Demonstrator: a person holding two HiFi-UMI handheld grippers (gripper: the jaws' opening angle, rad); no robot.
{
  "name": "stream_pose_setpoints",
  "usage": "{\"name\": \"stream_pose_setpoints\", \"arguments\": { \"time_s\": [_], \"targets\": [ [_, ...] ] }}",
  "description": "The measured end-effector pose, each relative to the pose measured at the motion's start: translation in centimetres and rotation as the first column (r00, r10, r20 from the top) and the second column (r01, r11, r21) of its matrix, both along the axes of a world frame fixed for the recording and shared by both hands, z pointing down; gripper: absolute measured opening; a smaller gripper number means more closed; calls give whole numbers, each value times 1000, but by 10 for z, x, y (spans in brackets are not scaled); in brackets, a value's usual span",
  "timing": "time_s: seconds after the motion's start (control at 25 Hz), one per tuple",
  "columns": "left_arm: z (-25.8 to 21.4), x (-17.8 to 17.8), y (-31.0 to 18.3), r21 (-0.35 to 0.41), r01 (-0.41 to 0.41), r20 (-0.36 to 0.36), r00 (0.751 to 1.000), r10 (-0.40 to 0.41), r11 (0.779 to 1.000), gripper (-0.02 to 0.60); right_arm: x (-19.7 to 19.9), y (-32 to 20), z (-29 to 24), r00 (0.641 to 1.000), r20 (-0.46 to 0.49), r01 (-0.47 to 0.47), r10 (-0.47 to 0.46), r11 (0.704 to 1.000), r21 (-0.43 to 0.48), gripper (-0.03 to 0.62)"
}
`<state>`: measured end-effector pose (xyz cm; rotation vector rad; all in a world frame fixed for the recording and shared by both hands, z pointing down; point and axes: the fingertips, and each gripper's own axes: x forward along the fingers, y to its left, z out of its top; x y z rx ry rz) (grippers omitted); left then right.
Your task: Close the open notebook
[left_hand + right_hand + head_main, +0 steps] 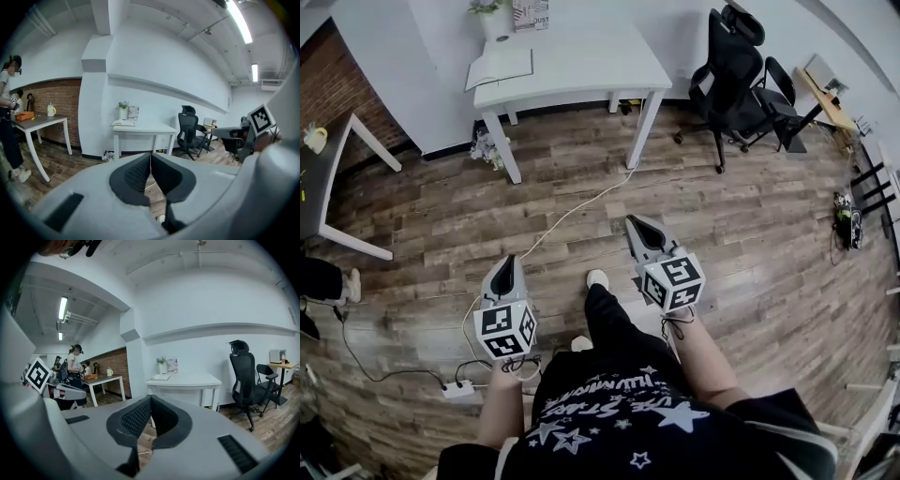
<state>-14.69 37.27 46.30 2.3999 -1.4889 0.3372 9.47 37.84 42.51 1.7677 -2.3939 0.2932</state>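
Observation:
The open notebook (499, 66) lies on the left end of a white table (581, 70) across the room; it also shows small in the left gripper view (123, 123) and the right gripper view (159, 377). My left gripper (510, 261) hangs over the wooden floor, far short of the table, jaws shut with nothing between them (151, 157). My right gripper (631, 222) is held a little further forward, also shut and empty (151, 399). Both point toward the table.
A black office chair (736, 70) stands right of the table. A potted plant (492, 14) and a framed card stand at the table's back. A white cable (572, 211) and a power strip (457, 388) lie on the floor. People stand by a dark table (40, 121) at left.

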Motion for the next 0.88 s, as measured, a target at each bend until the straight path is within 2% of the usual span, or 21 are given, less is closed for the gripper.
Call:
{"name": "stream_pose_setpoints", "arguments": {
  "time_s": [0.12,0.28,0.4,0.56,0.72,0.88],
  "targets": [
    [-11,3,-32,38,35,17,999,-35,999,23,8,-33,-4,1000,15,3,-3,1000,10,2],
    [-19,19,-80,52,50,11,999,-51,997,33,24,-87,-9,999,25,28,-29,999,21,2],
    [-23,36,-121,52,52,-2,999,-52,997,162,37,-135,-14,998,31,54,-55,998,33,2],
    [-24,62,-171,9,47,-75,996,-46,999,248,55,-193,-22,996,43,81,-83,995,52,2],
    [-18,86,-209,-67,46,-161,985,-56,997,290,71,-240,-23,992,50,116,-119,992,58,2],
    [-15,98,-232,-70,70,-145,986,-80,995,301,81,-271,-20,988,60,141,-145,988,54,2]
  ]
}}
